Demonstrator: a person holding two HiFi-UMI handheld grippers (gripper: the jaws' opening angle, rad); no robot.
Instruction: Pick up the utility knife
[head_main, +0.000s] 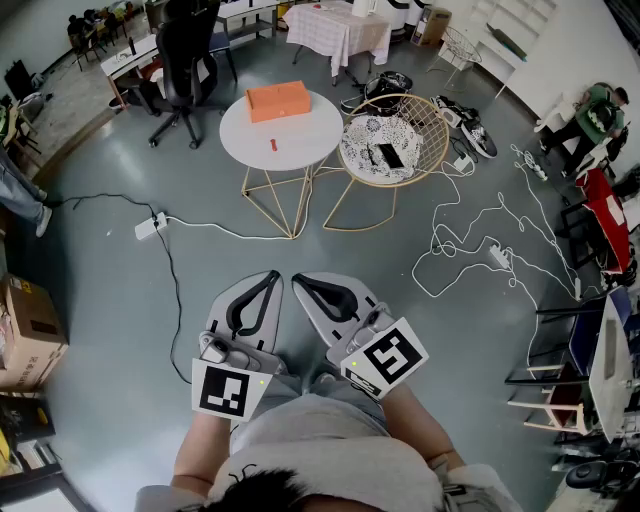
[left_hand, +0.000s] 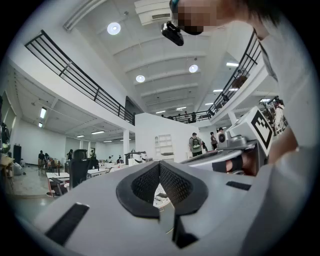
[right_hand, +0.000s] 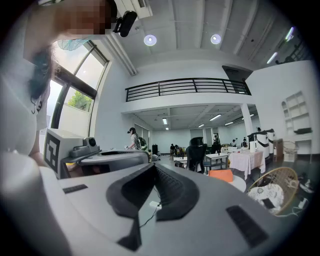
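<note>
A small red utility knife (head_main: 272, 145) lies on the round white table (head_main: 300, 140), just in front of an orange box (head_main: 277, 100). Both grippers are held close to my body, well short of the table. My left gripper (head_main: 270, 276) is shut, its fingertips meeting with nothing between them, as the left gripper view (left_hand: 160, 163) also shows. Beside it, my right gripper (head_main: 301, 284) is likewise shut and empty (right_hand: 152, 165). The right gripper view shows the orange box (right_hand: 221, 175) far ahead; the knife is too small to make out there.
A round wicker basket (head_main: 436, 150) with a patterned cushion stands right of the table. A power strip (head_main: 150, 225) and cables (head_main: 480, 240) lie on the grey floor. A black office chair (head_main: 185, 60) is behind, a cardboard box (head_main: 30, 330) at the left.
</note>
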